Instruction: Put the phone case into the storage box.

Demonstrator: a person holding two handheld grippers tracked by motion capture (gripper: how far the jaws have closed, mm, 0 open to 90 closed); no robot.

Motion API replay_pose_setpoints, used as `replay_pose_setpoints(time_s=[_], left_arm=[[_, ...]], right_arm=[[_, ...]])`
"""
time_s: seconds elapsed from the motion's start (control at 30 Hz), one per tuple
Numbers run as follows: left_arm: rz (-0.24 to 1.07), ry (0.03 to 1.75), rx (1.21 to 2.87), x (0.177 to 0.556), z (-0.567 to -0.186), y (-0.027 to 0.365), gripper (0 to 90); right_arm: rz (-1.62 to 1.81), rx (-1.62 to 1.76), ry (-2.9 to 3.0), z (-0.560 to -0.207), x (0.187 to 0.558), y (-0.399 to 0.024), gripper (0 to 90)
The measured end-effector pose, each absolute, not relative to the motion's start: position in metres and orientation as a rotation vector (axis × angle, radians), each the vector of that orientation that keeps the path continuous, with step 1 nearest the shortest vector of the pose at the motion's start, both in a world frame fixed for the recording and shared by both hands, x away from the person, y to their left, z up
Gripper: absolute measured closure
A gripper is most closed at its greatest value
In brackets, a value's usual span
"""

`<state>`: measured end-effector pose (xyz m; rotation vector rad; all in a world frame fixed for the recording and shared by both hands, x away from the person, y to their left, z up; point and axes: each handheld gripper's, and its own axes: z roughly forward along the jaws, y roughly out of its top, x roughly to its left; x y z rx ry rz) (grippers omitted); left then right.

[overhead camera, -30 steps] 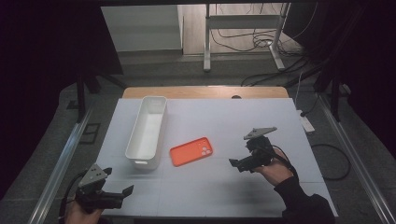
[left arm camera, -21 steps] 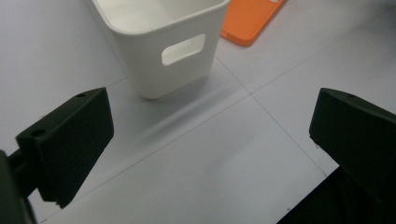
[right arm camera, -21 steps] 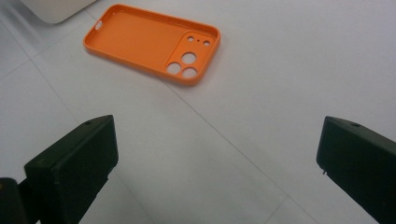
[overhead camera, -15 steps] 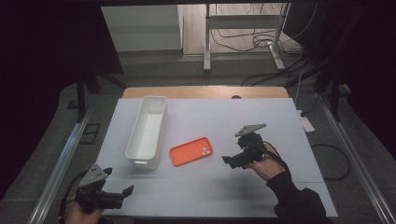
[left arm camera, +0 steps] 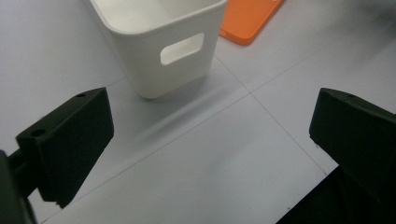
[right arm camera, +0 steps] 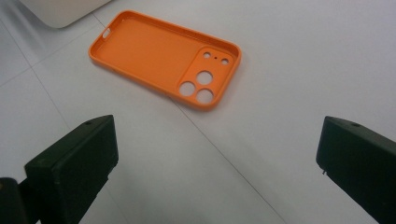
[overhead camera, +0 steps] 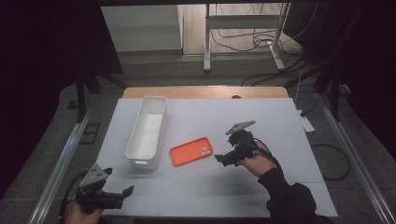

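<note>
An orange phone case (overhead camera: 191, 151) lies flat on the white table, inner side up, camera holes toward the right; in the right gripper view the orange phone case (right arm camera: 166, 58) lies just ahead of the jaws. My right gripper (overhead camera: 223, 159) hovers a short way to its right, open and empty. A long white bin (overhead camera: 146, 131) stands left of the case; its near end with a handle slot (left arm camera: 182, 48) faces my left gripper. My left gripper (overhead camera: 125, 192) rests near the table's front left corner, open, holding nothing.
The white table top (overhead camera: 280, 126) has a wooden strip (overhead camera: 205, 92) along its far edge. Metal rails (overhead camera: 60, 163) run along both sides. A power strip (overhead camera: 307, 123) and cables lie on the floor at the right.
My right gripper has moved left and a little nearer, closing in on the phone case. The left gripper has stayed put.
</note>
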<state>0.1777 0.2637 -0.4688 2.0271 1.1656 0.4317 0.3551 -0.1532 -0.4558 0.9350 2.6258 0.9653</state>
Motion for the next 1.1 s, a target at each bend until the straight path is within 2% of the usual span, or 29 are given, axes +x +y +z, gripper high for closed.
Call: replay_pose_setpoints(time_s=[1.1], left_arm=[[0.425, 1.162, 2.024, 0.178, -0.469, 0.264, 0.5]], right_arm=[[0.880, 0.924, 2.700, -0.474, 0.382, -0.096, 0.0]])
